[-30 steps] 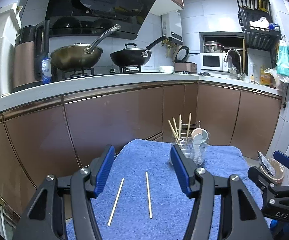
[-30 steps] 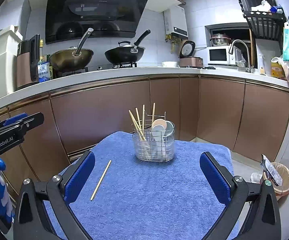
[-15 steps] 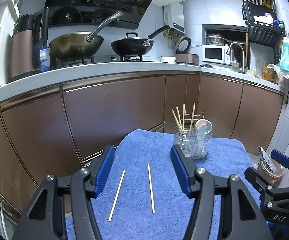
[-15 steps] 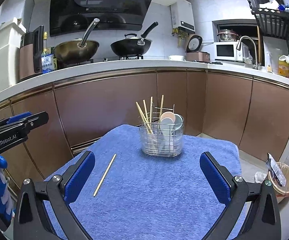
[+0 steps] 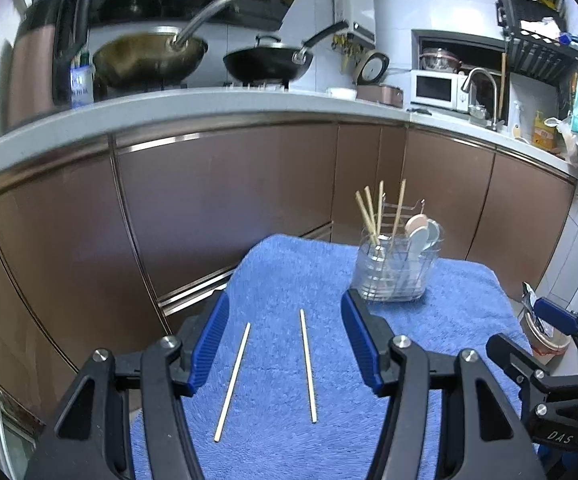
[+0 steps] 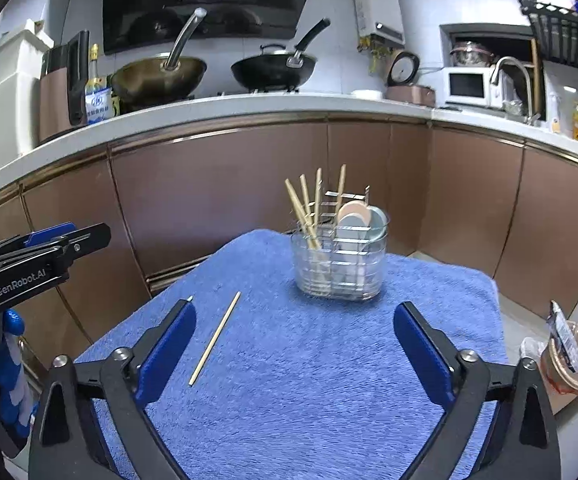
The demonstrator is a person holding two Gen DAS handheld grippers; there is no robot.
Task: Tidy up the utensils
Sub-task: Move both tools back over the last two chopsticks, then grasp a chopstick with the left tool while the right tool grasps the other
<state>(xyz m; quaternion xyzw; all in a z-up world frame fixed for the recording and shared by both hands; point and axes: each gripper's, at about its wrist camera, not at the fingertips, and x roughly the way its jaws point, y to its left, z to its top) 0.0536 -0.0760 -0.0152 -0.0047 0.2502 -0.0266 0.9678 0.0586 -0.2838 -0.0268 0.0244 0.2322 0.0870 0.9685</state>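
Observation:
Two loose wooden chopsticks lie on the blue towel: a left one and a right one. My left gripper hovers just above them, open, with both sticks framed between its blue pads and touching neither. At the towel's far side, a clear utensil holder has several chopsticks and spoons upright in it. My right gripper is wide apart with its jaws closing and nothing gripped. One chopstick lies by its left pad, and the other stick is mostly hidden behind that pad.
Brown cabinet doors rise just behind the towel, under a counter with two woks. A paper cup with a wrapper stands past the towel's right edge. The left gripper's body juts in at the left of the right wrist view.
Both grippers have come forward and lower toward the towel, so the chopsticks and holder look larger. The right gripper's pads stand slightly closer together than before.

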